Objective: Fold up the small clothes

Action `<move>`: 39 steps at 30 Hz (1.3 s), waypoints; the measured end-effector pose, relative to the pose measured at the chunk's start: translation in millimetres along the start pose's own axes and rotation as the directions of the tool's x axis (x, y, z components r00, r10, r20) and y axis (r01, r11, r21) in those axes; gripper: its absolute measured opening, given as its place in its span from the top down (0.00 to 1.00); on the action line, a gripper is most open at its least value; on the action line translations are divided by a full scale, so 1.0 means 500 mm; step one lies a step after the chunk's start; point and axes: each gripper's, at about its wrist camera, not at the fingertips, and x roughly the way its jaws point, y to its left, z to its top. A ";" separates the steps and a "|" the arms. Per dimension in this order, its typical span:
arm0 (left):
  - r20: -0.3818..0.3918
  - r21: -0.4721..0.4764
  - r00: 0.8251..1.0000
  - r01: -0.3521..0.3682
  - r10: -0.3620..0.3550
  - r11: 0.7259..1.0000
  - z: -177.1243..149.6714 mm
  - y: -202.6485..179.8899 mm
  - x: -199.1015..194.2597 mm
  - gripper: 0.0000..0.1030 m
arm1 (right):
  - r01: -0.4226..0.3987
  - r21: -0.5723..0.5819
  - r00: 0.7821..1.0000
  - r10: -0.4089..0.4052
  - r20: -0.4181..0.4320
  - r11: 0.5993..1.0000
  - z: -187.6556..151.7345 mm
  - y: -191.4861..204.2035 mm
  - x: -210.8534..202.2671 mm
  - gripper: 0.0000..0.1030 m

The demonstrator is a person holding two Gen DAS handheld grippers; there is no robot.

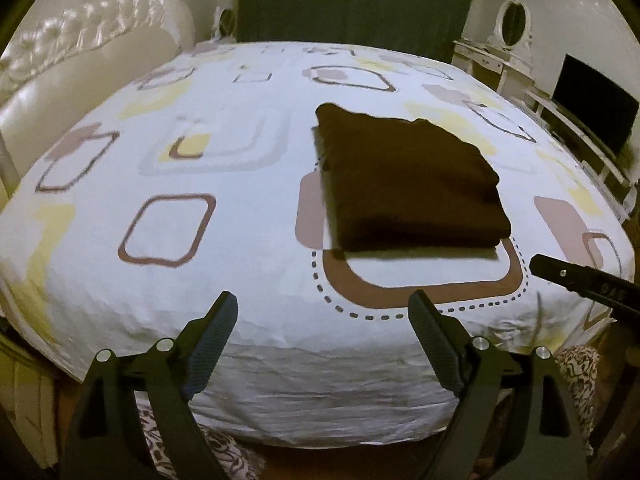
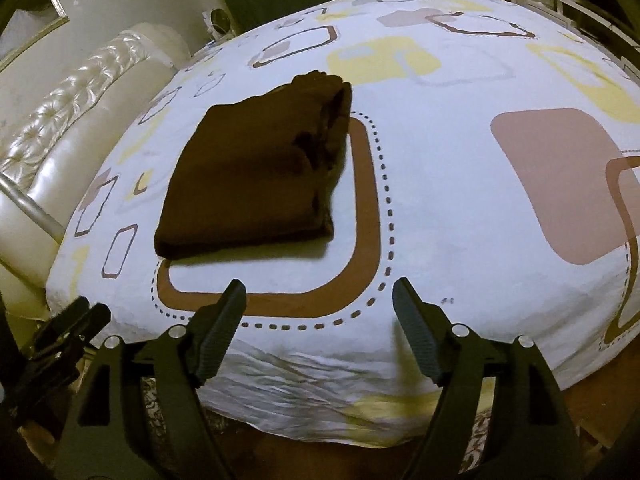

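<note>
A dark brown garment (image 1: pixel 404 180) lies folded into a thick rectangle on the bed (image 1: pixel 248 240), over a brown rounded-square print. In the right wrist view the same folded garment (image 2: pixel 256 176) sits left of centre, its stacked edges facing right. My left gripper (image 1: pixel 322 304) hangs open above the bed's near edge, short of the garment, with nothing between its fingers. My right gripper (image 2: pixel 319 290) is also open and empty, held back from the garment's near edge. The other gripper's tip shows at each view's side.
The white sheet (image 2: pixel 460 200) carries brown and yellow square prints. A padded cream headboard (image 1: pixel 80 52) runs along the left. A dressing table with an oval mirror (image 1: pixel 514 20) and a dark screen (image 1: pixel 596 112) stand at the right. Patterned fabric (image 1: pixel 576 372) lies below the bed's edge.
</note>
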 end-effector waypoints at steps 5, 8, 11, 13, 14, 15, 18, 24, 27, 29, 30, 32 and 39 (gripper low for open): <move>0.037 0.015 0.999 -0.014 0.013 1.000 0.001 -0.012 -0.017 0.17 | 0.001 -0.019 1.000 -0.001 -0.001 1.000 -0.008 0.012 -0.002 0.27; 0.031 0.011 0.999 -0.020 0.020 1.000 0.001 -0.013 -0.013 0.16 | 0.005 -0.025 1.000 -0.005 -0.004 1.000 -0.010 0.016 0.002 0.26; 0.014 0.016 0.999 -0.045 0.045 0.999 -0.001 -0.016 -0.004 0.16 | 0.007 -0.024 1.000 -0.007 -0.006 1.000 -0.013 0.017 0.005 0.26; 0.005 0.007 0.999 -0.032 0.032 0.999 -0.004 -0.015 0.000 0.16 | 0.006 -0.027 1.000 -0.007 -0.010 1.000 -0.015 0.019 0.008 0.26; 0.002 0.003 1.000 -0.028 0.028 1.000 -0.005 -0.015 0.000 0.16 | 0.007 -0.029 1.000 -0.007 -0.010 1.000 -0.015 0.020 0.008 0.26; -0.002 -0.001 1.000 -0.024 0.024 1.000 -0.006 -0.014 0.001 0.16 | 0.006 -0.030 1.000 -0.006 -0.009 1.000 -0.016 0.020 0.009 0.26; -0.007 -0.009 1.000 -0.020 0.020 1.000 -0.007 -0.012 0.002 0.16 | 0.006 -0.031 1.000 -0.006 -0.014 1.000 -0.017 0.021 0.011 0.26; -0.007 -0.014 1.000 -0.006 0.006 1.000 -0.006 -0.013 0.000 0.16 | 0.007 -0.033 1.000 -0.007 -0.019 0.999 -0.021 0.023 0.016 0.26; -0.017 -0.017 1.000 -0.003 0.002 1.000 -0.007 -0.012 0.002 0.16 | 0.006 -0.033 1.000 -0.007 -0.023 0.999 -0.022 0.023 0.018 0.26; -0.021 -0.024 1.000 0.003 -0.003 1.000 -0.007 -0.010 0.003 0.16 | 0.006 -0.034 1.000 -0.007 -0.023 0.999 -0.023 0.024 0.019 0.26; -0.021 -0.026 1.000 0.006 -0.007 1.000 -0.007 -0.009 0.003 0.16 | 0.007 -0.034 1.000 -0.007 -0.022 0.999 -0.024 0.024 0.018 0.26; -0.020 -0.029 1.000 0.006 -0.006 1.000 -0.006 -0.007 0.003 0.16 | 0.009 -0.036 1.000 -0.009 -0.024 0.999 -0.025 0.025 0.019 0.26; -0.020 -0.037 1.000 0.003 -0.004 0.999 -0.005 -0.003 0.003 0.16 | 0.009 -0.042 0.999 -0.011 -0.032 0.999 -0.029 0.028 0.024 0.26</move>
